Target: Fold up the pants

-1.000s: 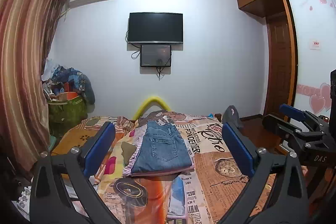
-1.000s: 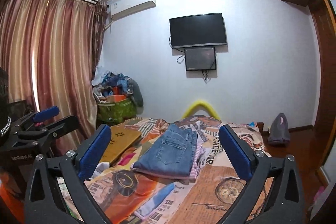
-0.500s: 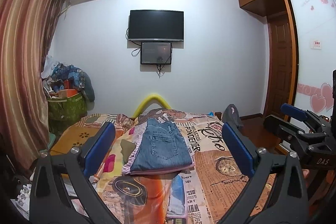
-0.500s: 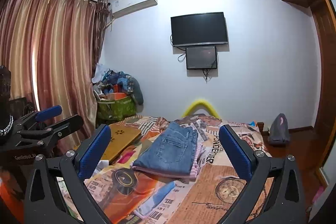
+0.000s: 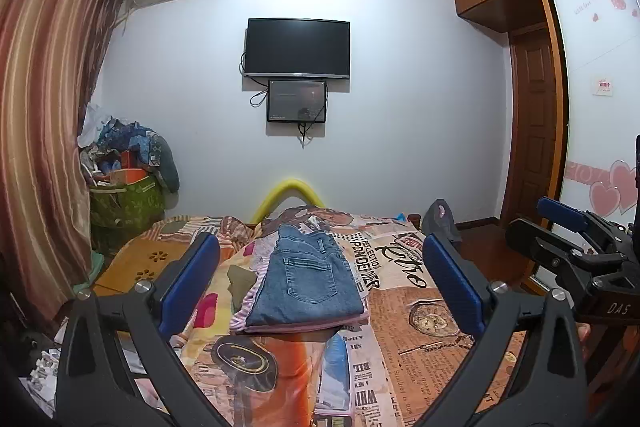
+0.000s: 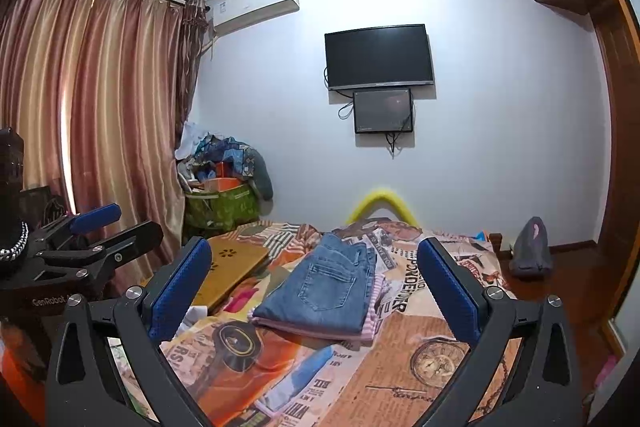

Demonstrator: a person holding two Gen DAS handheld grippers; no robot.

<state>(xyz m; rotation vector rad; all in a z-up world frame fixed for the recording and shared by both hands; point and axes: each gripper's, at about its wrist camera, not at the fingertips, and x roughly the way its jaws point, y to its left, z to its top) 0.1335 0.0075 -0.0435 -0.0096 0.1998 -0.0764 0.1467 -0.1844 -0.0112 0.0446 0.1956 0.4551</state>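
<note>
step: jeans (image 5: 306,283) look fully folded, likely done; next only a squaring-up if wanted | place: on striped cloth (image 6: 374,301) mid-bed (image 5: 432,311) | axis: long side runs away toward tv wall, fold edge nearest | left gripper (image 5: 320,283) wide, empty | right gripper (image 6: 314,287) wide, empty, both held back

Lying folded flat at frame centre: blue denim pants (image 5: 306,281), back pocket facing up, waistband toward the far wall, folded edge nearest the camera, resting atop a pink striped garment (image 5: 256,307) on the patterned bed (image 5: 400,327).
</note>
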